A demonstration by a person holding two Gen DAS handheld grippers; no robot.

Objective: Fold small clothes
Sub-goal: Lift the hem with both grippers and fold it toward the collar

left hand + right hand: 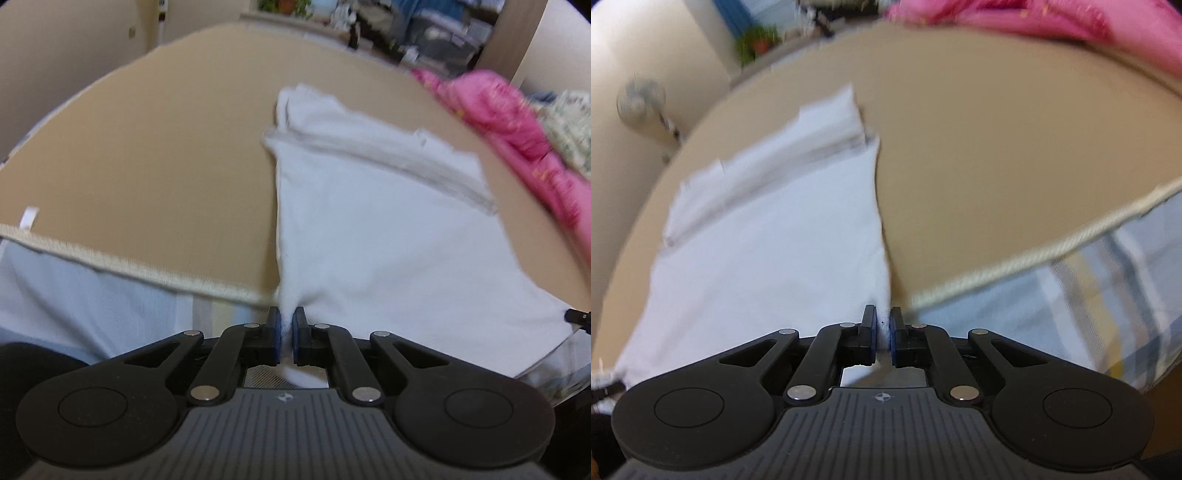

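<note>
A white garment (369, 221) lies spread on a tan mat (147, 147), its far end folded over into a band. My left gripper (286, 325) is shut on the garment's near left corner at the mat's front edge. In the right wrist view the same white garment (768, 229) stretches away to the left over the tan mat (997, 166). My right gripper (885, 325) is shut on its near right corner. Both views are blurred by motion.
A pink garment (509, 122) and a floral cloth (569, 125) are piled at the mat's far right; the pink garment also shows in the right wrist view (1052, 18). A pale blue checked sheet (1071, 295) lies under the mat's corded front edge (129, 266). Room clutter stands behind.
</note>
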